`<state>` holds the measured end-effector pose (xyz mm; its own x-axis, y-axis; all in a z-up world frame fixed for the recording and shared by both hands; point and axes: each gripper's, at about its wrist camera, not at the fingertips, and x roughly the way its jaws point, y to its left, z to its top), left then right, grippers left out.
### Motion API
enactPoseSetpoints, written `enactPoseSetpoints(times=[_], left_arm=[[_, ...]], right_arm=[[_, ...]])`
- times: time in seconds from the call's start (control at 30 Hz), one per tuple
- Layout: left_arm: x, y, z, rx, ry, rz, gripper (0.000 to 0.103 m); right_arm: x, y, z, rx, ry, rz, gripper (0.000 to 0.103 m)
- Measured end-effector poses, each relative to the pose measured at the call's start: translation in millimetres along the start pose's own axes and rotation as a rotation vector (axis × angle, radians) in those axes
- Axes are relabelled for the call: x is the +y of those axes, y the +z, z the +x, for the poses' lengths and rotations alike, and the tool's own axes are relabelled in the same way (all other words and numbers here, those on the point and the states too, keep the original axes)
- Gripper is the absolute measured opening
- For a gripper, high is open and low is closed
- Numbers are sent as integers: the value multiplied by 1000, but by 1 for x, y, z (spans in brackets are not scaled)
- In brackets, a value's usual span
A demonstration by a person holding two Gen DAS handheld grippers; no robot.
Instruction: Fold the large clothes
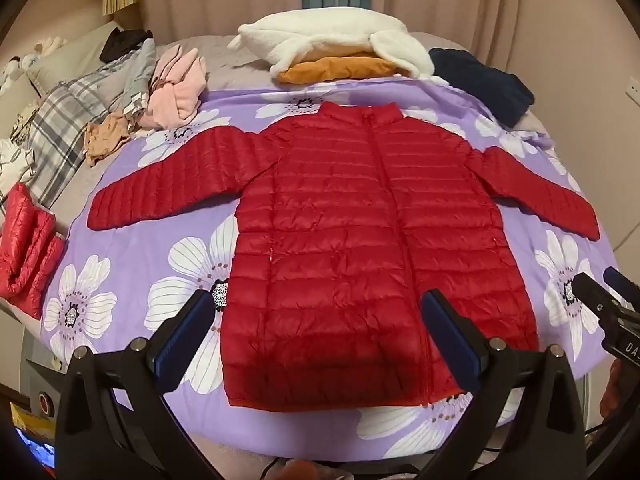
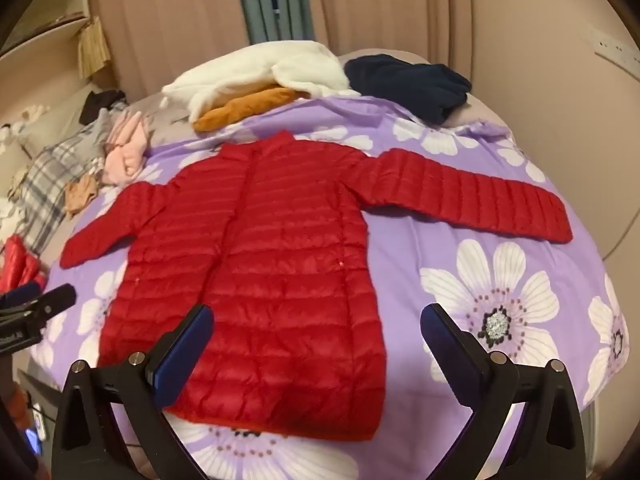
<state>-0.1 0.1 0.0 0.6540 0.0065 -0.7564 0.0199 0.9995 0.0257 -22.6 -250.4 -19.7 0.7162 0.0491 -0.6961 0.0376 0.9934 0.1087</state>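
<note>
A red quilted puffer jacket (image 1: 360, 216) lies flat and face up on a purple flowered sheet (image 1: 132, 280), zipped, with both sleeves spread outward. It also shows in the right wrist view (image 2: 260, 264). My left gripper (image 1: 320, 320) is open and empty, hovering above the jacket's hem. My right gripper (image 2: 316, 336) is open and empty, above the jacket's lower right side. The right gripper also shows at the edge of the left wrist view (image 1: 600, 292), and the left gripper at the edge of the right wrist view (image 2: 36, 300).
At the back of the bed lie a white fleece over an orange garment (image 1: 340, 48), a navy garment (image 1: 484, 80), pink clothes (image 1: 176, 88) and a plaid piece (image 1: 68, 120). Another red puffer (image 1: 24, 248) is folded at the left edge. Curtains hang behind.
</note>
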Motion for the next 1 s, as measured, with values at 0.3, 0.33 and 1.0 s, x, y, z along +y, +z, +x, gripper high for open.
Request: enactPoseSetpoints(times=[0.3, 0.33, 1.0], left_arm=[[-15, -9, -22, -21, -29, 8, 103], [-15, -10, -23, -19, -36, 5, 103], [-16, -23, -43, -46, -69, 16, 103]], right_arm=[[19, -10, -21, -49, 24, -10, 102], [9, -4, -23, -37, 46, 0, 102], [12, -12, -49, -60, 55, 8, 102]])
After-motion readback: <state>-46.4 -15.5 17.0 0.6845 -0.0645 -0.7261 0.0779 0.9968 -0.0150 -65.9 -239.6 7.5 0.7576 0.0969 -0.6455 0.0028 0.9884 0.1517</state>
